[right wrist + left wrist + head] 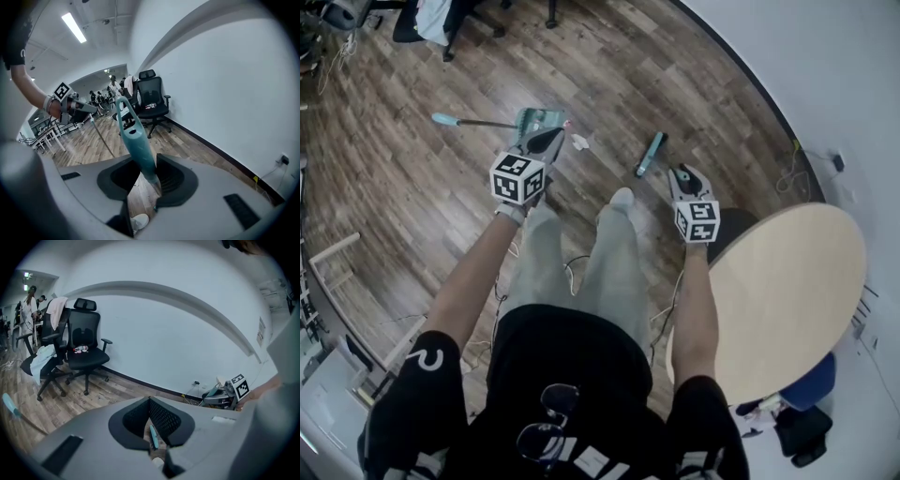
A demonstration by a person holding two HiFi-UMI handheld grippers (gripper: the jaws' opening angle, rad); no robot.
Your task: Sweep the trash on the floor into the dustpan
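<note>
A teal dustpan sits on the wood floor, its long handle slanting off to the left. A white crumpled scrap lies just right of it. My left gripper hovers at the dustpan's near edge; its jaws meet at the tips with nothing between them. My right gripper is shut on the teal broom handle, which passes between its jaws. The broom head rests on the floor right of the scrap.
A round wooden table stands close on the right, with a blue object under it. Office chairs are at the far left. Cables run along the white wall. The person's shoe is between the grippers.
</note>
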